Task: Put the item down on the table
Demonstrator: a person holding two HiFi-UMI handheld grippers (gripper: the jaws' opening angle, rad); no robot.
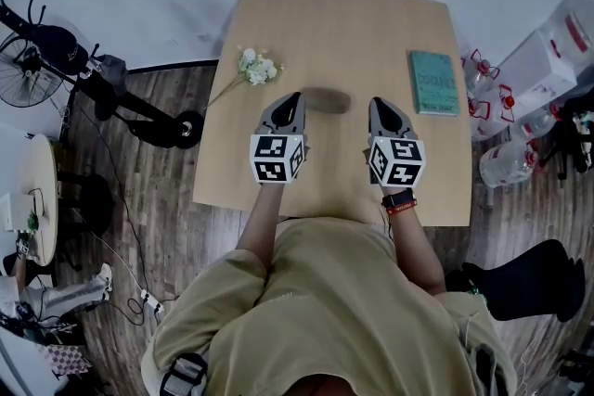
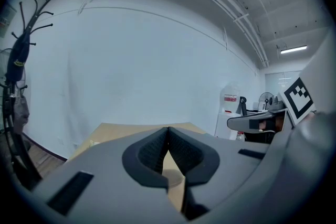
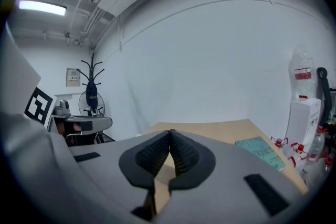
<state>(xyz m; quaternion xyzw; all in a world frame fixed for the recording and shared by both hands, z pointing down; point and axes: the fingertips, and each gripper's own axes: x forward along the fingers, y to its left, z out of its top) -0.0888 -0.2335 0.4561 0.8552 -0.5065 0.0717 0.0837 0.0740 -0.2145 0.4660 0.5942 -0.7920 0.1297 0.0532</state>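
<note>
Two grippers hover low over the smooth, pale wooden table point(image 1: 334, 23), and the left gripper point(image 1: 294, 95) and the right gripper point(image 1: 376, 103) each have their dark, bumpy jaws pressed together on nothing. The item looks already set down, so lifting both straight back without bumping anything seems best. A soft white flower sprig point(image 1: 255, 67) lies ahead-left of the left gripper and a flat teal book point(image 1: 433, 82) ahead-right of the right one; which is the item, I cannot tell.
</note>
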